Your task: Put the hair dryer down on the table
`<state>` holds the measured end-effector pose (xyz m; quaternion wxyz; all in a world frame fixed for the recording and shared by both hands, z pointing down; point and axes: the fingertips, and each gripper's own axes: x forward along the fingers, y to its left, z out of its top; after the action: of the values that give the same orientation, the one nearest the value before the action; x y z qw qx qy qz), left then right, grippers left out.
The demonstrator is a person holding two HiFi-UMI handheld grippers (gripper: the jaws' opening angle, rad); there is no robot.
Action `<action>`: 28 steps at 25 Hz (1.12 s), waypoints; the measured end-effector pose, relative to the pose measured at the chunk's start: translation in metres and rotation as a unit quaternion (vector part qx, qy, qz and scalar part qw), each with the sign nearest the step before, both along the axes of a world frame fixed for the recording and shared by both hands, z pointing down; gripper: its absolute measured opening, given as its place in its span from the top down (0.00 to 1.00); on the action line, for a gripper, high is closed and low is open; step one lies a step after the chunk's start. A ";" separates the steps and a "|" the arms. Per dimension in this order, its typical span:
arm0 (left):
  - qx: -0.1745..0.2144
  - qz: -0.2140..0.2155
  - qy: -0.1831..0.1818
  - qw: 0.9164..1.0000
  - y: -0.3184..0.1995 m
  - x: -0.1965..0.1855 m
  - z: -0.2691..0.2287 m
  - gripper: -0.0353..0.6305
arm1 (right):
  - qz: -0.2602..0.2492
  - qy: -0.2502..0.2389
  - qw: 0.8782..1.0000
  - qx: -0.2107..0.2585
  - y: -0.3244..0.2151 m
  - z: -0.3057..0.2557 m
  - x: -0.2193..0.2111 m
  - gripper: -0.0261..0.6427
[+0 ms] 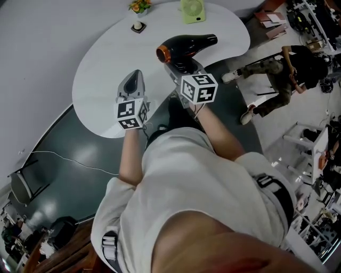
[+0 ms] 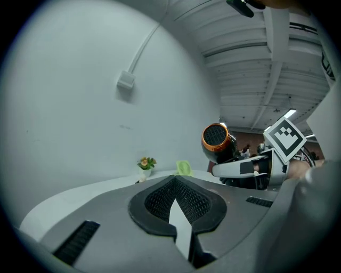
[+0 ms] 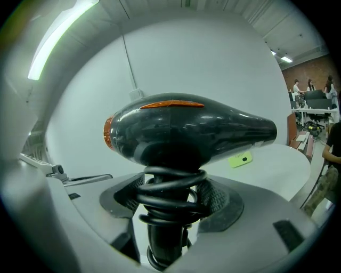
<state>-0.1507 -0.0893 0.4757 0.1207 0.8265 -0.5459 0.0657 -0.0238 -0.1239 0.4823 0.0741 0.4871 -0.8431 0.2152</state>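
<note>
A black hair dryer [image 1: 187, 45] with an orange rear ring hangs above the white table [image 1: 106, 58], nozzle pointing right. My right gripper [image 1: 181, 68] is shut on its handle, where the black cord is coiled; in the right gripper view the hair dryer [image 3: 186, 130] fills the middle, with the coiled cord [image 3: 170, 200] between the jaws. My left gripper [image 1: 134, 80] stands to the left over the table, shut and holding nothing. In the left gripper view my left gripper [image 2: 178, 213] shows its pads pressed together, and the hair dryer [image 2: 216, 137] hangs at the right.
A green mini fan [image 1: 192, 10] and a small potted plant [image 1: 139, 6] stand at the table's far edge, with a small dark square object [image 1: 138, 26] nearby. A person [image 1: 282, 69] is beyond the table's right side. A dark floor lies below the near edge.
</note>
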 end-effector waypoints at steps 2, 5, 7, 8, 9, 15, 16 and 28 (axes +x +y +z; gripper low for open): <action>-0.003 0.000 -0.001 1.000 -0.013 0.002 0.004 0.92 | 0.004 -0.002 1.000 -0.009 -0.013 0.006 0.002 0.52; -0.011 -0.001 -0.002 1.000 -0.031 0.006 0.010 0.92 | 0.009 -0.001 1.000 -0.024 -0.032 0.015 0.006 0.52; -0.017 -0.001 -0.002 1.000 -0.041 0.009 0.014 0.92 | 0.012 -0.002 0.999 -0.033 -0.042 0.020 0.009 0.52; -0.020 0.000 -0.002 1.000 -0.046 0.010 0.015 0.92 | 0.013 -0.003 0.999 -0.037 -0.048 0.022 0.010 0.52; -0.023 -0.001 -0.003 1.000 -0.052 0.011 0.017 0.92 | 0.015 -0.004 0.999 -0.041 -0.053 0.024 0.011 0.52; -0.040 -0.001 -0.003 0.999 -0.079 0.015 0.029 0.92 | 0.021 -0.007 0.998 -0.058 -0.079 0.035 0.014 0.52; -0.042 -0.001 -0.003 0.999 -0.082 0.017 0.030 0.92 | 0.023 -0.009 0.998 -0.061 -0.082 0.036 0.016 0.52; -0.069 0.000 -0.008 0.998 -0.116 0.024 0.051 0.92 | 0.062 -0.026 0.991 -0.119 -0.110 0.065 0.025 0.52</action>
<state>-0.1270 -0.2049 0.5262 0.1737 0.8157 -0.5408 0.1097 0.0009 -0.2340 0.5477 0.0959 0.5201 -0.7815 0.3311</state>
